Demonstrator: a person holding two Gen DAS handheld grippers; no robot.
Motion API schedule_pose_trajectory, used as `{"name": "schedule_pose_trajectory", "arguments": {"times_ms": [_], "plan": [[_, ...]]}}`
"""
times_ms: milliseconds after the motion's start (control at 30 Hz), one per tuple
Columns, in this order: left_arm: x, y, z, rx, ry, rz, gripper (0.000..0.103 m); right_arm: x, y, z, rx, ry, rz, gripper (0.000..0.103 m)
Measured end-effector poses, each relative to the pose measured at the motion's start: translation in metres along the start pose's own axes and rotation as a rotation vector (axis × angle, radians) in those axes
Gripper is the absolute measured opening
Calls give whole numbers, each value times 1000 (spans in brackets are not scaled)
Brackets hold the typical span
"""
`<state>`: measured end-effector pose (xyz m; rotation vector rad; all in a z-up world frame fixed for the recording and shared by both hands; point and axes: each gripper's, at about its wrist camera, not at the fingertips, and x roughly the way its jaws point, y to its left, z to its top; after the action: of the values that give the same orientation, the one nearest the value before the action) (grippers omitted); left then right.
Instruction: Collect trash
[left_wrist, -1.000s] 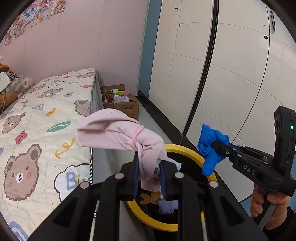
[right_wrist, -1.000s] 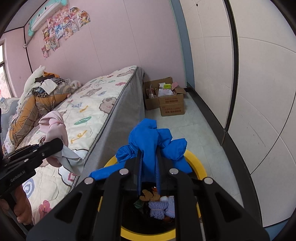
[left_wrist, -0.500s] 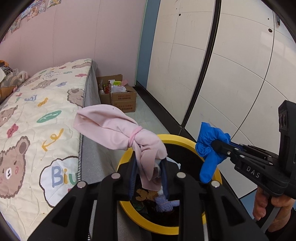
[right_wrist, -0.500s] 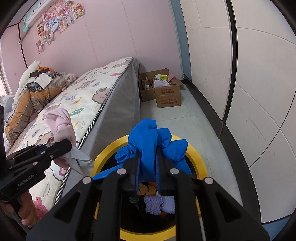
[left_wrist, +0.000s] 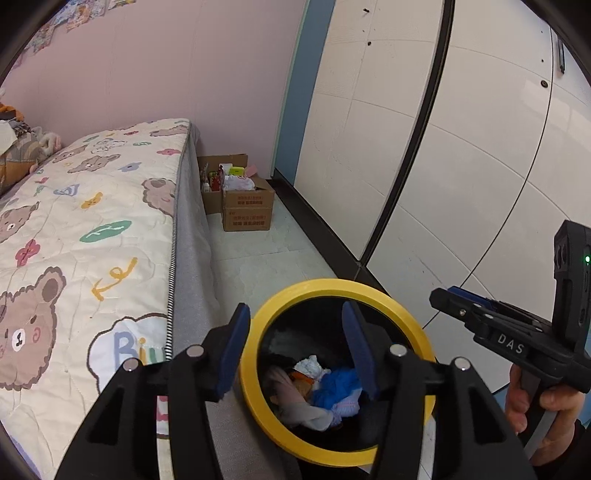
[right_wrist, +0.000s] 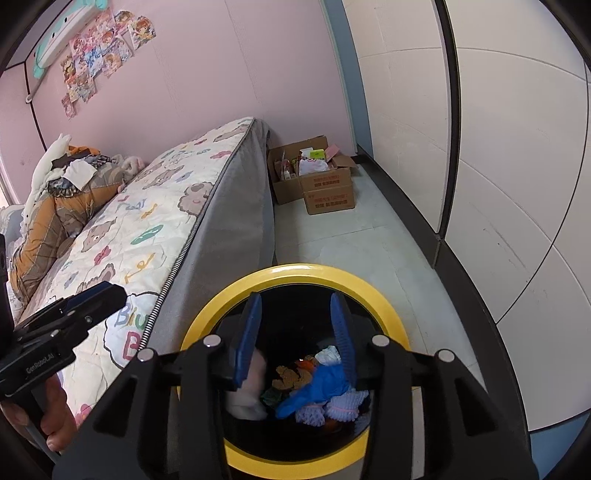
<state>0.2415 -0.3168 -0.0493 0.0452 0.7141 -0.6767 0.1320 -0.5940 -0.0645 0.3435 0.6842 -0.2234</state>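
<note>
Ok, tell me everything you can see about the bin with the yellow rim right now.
The bin is round with a thick, smooth yellow rim and a black inside; it looks like plastic. It stands upright on the pale floor, close beside the grey side of the bed; contact can't be confirmed. It is open, with no lid in view. Inside lie a blue cloth, a pale pink cloth, something brown and other soft bits. Both grippers, left and right, hang open above its mouth, not touching it.

Child's bedroom at home, bed (right_wrist: 155, 229) with bear-print quilt, pink wall (right_wrist: 207, 74), cartoon posters (right_wrist: 96, 44), cardboard boxes (right_wrist: 325, 188) on floor
</note>
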Motion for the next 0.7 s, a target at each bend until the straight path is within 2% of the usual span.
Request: {"name": "schedule_pose_trajectory", "arguments": {"times_ms": [200, 400, 533, 700], "plan": [[-28, 20, 4, -47, -39, 14, 50, -16, 11, 2, -9, -10, 11, 39], [-64, 39, 3, -72, -93, 37, 50, -29, 40, 5, -38, -17, 48, 40], [-92, 60, -2, -93, -129, 75, 50, -33, 72, 4, -75, -17, 91, 40], [-129, 98, -15, -128, -164, 157, 50, -27, 130, -4, -144, 4, 176, 40]]}}
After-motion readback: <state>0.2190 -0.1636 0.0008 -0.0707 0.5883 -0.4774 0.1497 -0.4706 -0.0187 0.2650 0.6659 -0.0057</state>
